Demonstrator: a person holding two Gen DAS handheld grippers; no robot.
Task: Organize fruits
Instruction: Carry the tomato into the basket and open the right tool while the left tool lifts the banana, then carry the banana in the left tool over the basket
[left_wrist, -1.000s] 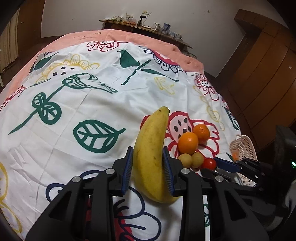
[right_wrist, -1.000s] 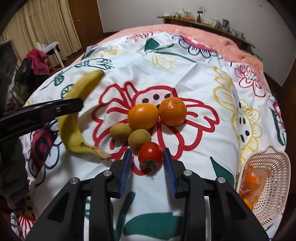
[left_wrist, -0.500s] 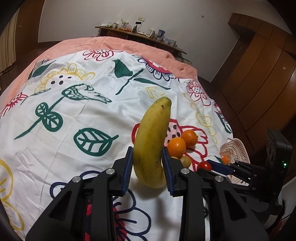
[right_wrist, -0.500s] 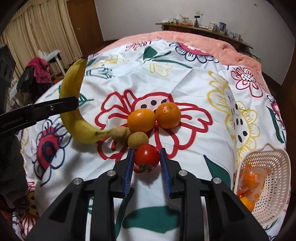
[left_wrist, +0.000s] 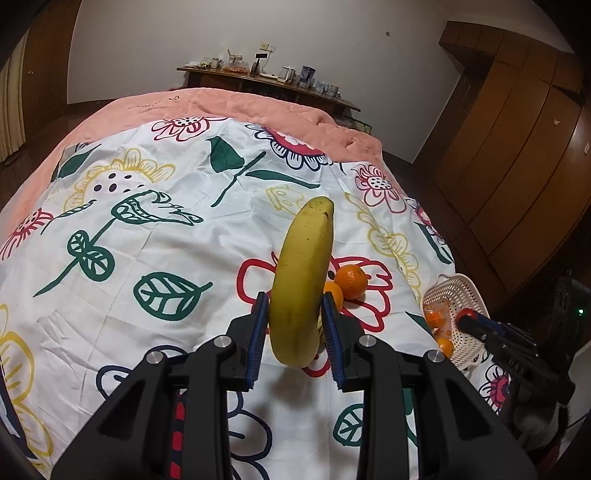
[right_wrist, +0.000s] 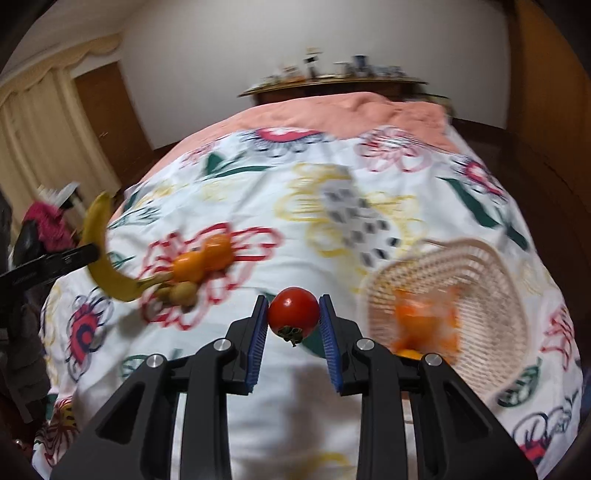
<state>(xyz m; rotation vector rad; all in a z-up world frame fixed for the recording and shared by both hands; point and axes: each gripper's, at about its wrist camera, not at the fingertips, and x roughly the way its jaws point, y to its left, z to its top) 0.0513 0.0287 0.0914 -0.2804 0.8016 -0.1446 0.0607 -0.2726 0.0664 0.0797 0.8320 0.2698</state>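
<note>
My left gripper (left_wrist: 295, 308) holds a yellow banana (left_wrist: 301, 280) lifted off the flowered bedspread (left_wrist: 147, 229); its jaws are closing and the blue pads press the banana's sides. In the right wrist view the banana (right_wrist: 98, 240) hangs at the left. My right gripper (right_wrist: 293, 314) is shut on a red tomato (right_wrist: 293, 310), held in the air just left of the white basket (right_wrist: 461, 266). Two oranges (right_wrist: 201, 258) and small brown fruits (right_wrist: 183, 291) lie on the red flower print. The right wrist view is blurred by motion.
The basket (left_wrist: 461, 291) holds orange fruit and sits near the bed's right edge. A wooden wardrobe (left_wrist: 517, 166) stands to the right, a shelf with jars (left_wrist: 266, 79) past the bed's far end. Clothes (right_wrist: 44, 225) and curtains are at the left.
The banana has risen off the bedspread with my left gripper. My right gripper shut on the tomato, lifted it and swung right toward the basket.
</note>
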